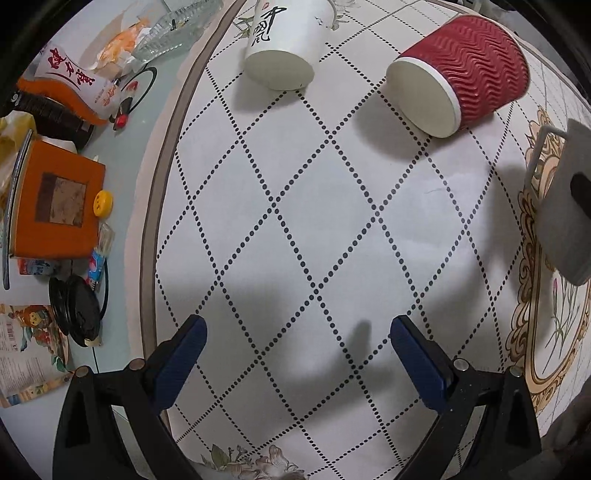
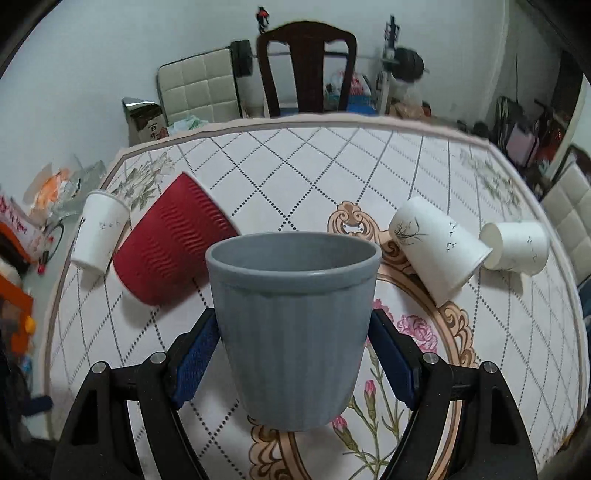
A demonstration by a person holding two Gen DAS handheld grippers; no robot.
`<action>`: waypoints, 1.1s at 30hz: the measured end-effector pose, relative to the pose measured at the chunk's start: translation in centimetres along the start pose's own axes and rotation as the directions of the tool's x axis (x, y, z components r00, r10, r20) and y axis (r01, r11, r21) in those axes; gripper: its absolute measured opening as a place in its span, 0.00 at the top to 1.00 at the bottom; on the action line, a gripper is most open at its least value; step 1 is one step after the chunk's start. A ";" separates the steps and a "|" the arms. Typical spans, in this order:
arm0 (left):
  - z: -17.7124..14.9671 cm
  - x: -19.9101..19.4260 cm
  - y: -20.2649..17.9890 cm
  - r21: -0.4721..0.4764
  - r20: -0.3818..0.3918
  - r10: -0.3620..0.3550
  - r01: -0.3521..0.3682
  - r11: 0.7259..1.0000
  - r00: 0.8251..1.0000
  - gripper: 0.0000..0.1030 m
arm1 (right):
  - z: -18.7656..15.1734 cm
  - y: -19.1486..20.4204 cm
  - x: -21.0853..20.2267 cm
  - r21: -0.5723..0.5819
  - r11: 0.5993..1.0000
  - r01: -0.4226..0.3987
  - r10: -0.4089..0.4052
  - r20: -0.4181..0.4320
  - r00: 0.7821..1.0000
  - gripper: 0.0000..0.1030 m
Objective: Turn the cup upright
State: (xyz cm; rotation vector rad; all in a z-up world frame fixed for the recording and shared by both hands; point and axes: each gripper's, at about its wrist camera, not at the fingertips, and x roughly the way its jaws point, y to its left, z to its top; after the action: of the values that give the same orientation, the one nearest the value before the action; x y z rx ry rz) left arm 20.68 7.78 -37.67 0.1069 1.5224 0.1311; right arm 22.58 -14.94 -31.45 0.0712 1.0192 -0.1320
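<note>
My right gripper [image 2: 293, 354] is shut on a grey ribbed cup [image 2: 291, 325], held upright with its mouth up, just above the table. The same cup shows at the right edge of the left wrist view [image 1: 565, 206]. My left gripper [image 1: 297, 354] is open and empty above the tablecloth. A red rippled paper cup [image 1: 465, 74] lies on its side ahead of it, also seen in the right wrist view [image 2: 170, 251]. A white paper cup with black writing [image 1: 284, 44] lies on its side to its left, and shows in the right wrist view [image 2: 98, 232].
Two more white paper cups [image 2: 436, 243] [image 2: 517, 247] lie on their sides at the right of the patterned tablecloth [image 2: 332, 166]. Clutter sits at the table's left: an orange box [image 1: 55, 206], a glass dish [image 1: 173, 33], packets. A dark chair [image 2: 306, 66] stands behind the table.
</note>
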 end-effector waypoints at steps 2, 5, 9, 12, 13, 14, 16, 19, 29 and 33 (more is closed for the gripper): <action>-0.5 -0.1 -0.2 0.010 -0.003 -0.008 0.008 1.000 1.000 0.01 | -0.9 0.1 -0.6 -0.012 1.000 0.002 -0.002 0.013 1.000 0.19; -1.9 -0.5 -0.5 0.017 -0.002 -0.018 0.018 1.000 1.000 0.01 | -2.2 0.2 -1.5 -0.038 0.999 0.007 -0.007 0.003 1.000 0.19; -3.2 -1.3 -0.9 0.027 0.011 -0.037 0.037 0.999 0.999 0.01 | -3.4 -0.3 -2.1 -0.032 0.999 0.004 -0.006 -0.052 0.999 0.18; -4.0 -2.6 -1.2 0.059 0.039 -0.038 0.036 0.998 0.999 0.01 | -4.4 -1.2 -2.9 -0.009 1.000 0.012 -0.013 -0.078 0.997 0.15; -4.4 -3.1 -1.3 0.066 0.049 -0.034 0.031 0.997 0.998 0.01 | -4.9 -1.5 -3.5 -0.007 1.000 0.016 -0.017 -0.080 0.997 0.14; -4.7 -3.5 -1.4 0.070 0.056 -0.035 0.031 0.997 0.998 0.01 | -5.2 -1.7 -3.8 -0.004 1.000 0.018 -0.018 -0.082 0.996 0.13; -5.7 -4.6 -1.6 0.075 0.072 -0.036 0.030 0.997 0.997 0.01 | -5.6 -2.3 -4.8 0.004 1.000 0.021 -0.021 -0.086 0.996 0.10; -6.8 -6.3 -1.9 0.080 0.096 -0.040 0.032 0.996 0.995 0.01 | -6.1 -3.1 -6.8 0.006 1.000 0.026 -0.025 -0.070 0.997 0.02; -10.1 -14.4 -2.8 0.071 0.237 -0.049 0.033 0.997 0.970 0.01 | -6.7 -6.2 -15.0 0.008 0.996 0.084 -0.084 0.000 0.996 0.00; -12.4 -18.0 -2.2 0.055 0.302 -0.065 0.051 0.997 0.951 0.01 | -7.4 -7.9 -19.8 0.009 0.995 0.096 -0.096 0.016 0.995 0.00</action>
State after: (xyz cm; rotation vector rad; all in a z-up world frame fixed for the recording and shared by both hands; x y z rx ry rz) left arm 7.57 2.77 -20.84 0.1138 1.2193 0.0294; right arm 4.99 -20.38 -18.41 0.0283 1.0062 -0.2245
